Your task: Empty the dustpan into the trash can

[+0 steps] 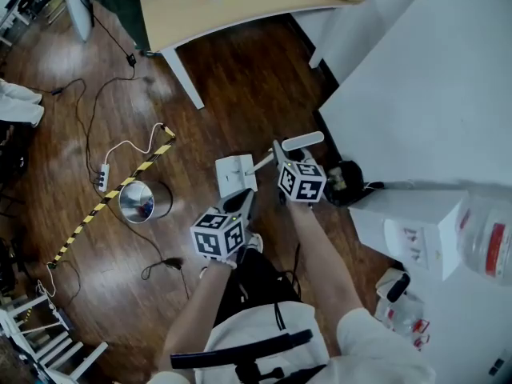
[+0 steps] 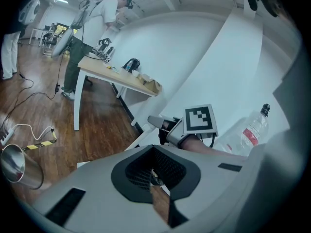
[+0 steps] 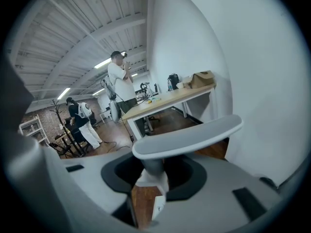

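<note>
A white dustpan (image 1: 234,174) stands on the wooden floor just ahead of me, and its long handle ends in a grey-white crossbar (image 1: 302,141). My right gripper (image 1: 278,157) is shut on the handle's stem just below that crossbar (image 3: 187,135). The stem sits in the dark recess between the jaws (image 3: 151,178). My left gripper (image 1: 240,202) hangs lower, near the pan, with its jaws a little apart and nothing in them (image 2: 158,176). The shiny metal trash can (image 1: 142,201) stands on the floor to the left (image 2: 17,166), apart from both grippers.
A white cable, a power strip (image 1: 102,176) and yellow-black tape (image 1: 112,190) lie beside the can. A wooden desk (image 1: 232,6) stands beyond, with a person (image 2: 95,28) at it. On the right are a white surface (image 1: 432,78), a white box (image 1: 416,230), a plastic bottle (image 1: 484,242) and a black round object (image 1: 346,182).
</note>
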Motion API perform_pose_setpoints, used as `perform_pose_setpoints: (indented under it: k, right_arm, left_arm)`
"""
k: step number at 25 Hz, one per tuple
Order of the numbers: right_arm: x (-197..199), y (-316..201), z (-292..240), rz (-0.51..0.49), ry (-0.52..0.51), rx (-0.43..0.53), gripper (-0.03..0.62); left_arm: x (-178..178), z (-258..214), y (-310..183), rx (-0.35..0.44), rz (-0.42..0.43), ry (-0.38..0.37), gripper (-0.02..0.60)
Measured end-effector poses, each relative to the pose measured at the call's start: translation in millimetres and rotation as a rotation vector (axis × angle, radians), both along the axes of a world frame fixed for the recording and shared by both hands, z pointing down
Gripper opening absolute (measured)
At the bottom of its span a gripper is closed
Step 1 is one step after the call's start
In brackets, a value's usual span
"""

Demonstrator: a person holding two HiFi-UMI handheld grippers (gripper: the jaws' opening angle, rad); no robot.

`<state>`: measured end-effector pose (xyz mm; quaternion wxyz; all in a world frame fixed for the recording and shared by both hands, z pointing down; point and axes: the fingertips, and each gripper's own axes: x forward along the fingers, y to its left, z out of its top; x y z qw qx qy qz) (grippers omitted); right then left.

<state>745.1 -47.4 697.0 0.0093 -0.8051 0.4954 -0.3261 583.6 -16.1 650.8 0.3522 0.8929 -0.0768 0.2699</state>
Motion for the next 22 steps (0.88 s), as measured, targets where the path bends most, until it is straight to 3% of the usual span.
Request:
perform_pose_setpoints:
  k: [15, 22]
  right_arm:
    - [-16.6, 6.6, -86.2, 0.005, -0.028, -0.042, 0.143]
    - [-60.2, -32.9, -140.0, -0.075, 0.011, -0.004, 0.141]
  left_arm:
    - [-133.8, 16.1, 4.7, -0.043, -0.156, -0.066, -0.008]
    - [-198.8, -4.9, -27.8, -0.009, -0.254, -0.032, -0.008]
